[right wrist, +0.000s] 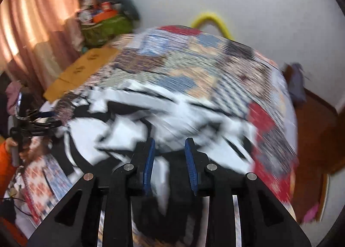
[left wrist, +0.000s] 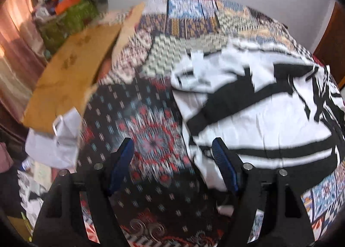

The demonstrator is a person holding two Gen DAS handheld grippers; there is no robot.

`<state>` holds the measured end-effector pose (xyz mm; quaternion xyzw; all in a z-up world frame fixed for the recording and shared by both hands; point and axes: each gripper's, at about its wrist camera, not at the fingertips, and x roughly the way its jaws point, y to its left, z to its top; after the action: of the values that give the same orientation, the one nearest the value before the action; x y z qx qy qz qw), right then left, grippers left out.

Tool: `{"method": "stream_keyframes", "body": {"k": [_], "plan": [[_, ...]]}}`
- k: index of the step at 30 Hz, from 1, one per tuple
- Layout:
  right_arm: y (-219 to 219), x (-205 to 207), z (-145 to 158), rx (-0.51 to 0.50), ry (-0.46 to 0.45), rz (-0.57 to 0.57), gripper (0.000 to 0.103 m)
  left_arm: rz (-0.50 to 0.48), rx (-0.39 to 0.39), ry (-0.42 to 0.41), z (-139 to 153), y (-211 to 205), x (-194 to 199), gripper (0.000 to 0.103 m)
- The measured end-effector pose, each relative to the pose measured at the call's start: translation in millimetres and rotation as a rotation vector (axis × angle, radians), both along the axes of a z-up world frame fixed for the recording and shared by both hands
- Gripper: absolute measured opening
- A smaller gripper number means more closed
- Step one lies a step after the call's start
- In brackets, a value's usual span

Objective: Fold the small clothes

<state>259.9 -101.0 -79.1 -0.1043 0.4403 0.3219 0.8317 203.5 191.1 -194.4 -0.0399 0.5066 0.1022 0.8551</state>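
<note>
A bed covered by a patchwork bedspread (left wrist: 194, 23) fills most of both views. On it lies the black-and-white garment (left wrist: 258, 107), spread over the right half of the left wrist frame and across the middle of the right wrist frame (right wrist: 129, 122), rumpled and blurred.

A pink curtain (right wrist: 36, 20) hangs along the upper left of the right wrist frame. A flat brown cardboard sheet (left wrist: 71, 74) lies at the left edge of the bed, with a green bag (left wrist: 66, 18) stuffed with things behind it in the upper left. A yellow hoop (right wrist: 211, 20) shows against the white wall beyond the bed.

The left gripper (left wrist: 172, 152), at the bottom centre of its own view, has its jaws spread wide; bare bedspread shows between its blue pads (left wrist: 123, 160), and the right-hand pad sits at the garment's left edge. It also appears at the far left of the right wrist frame (right wrist: 43, 120).

The right gripper (right wrist: 169, 145) has its jaws parted narrowly. Garment cloth shows in the gap, but blur hides whether the fingers (right wrist: 149, 160) pinch it.
</note>
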Motion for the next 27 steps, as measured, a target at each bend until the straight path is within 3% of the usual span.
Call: {"method": "stream_keyframes", "body": {"k": [5,9,14,19,27], "plan": [[90.0,16.6,-9.8,0.071,0.062,0.162,0.026,0.006,0.038,-0.006,-5.2,10.5,24.6,0.074],[161.0,27.4,-33.0,0.083,0.141,0.269,0.026,0.023,-0.062,0.017,-22.8,23.7,37.7,0.074],[234.2,33.2,-76.6,0.027,0.228,0.365,0.026,0.022,-0.099,0.052,-43.5,26.2,45.1,0.074],[280.2,28.4,-110.1,-0.053,0.269,0.430,0.026,0.010,-0.090,0.038,-48.8,25.0,43.2,0.074],[311.1,26.1,-133.3,-0.048,0.374,0.460,0.026,0.013,-0.104,0.019,-52.3,28.1,39.6,0.074]]}}
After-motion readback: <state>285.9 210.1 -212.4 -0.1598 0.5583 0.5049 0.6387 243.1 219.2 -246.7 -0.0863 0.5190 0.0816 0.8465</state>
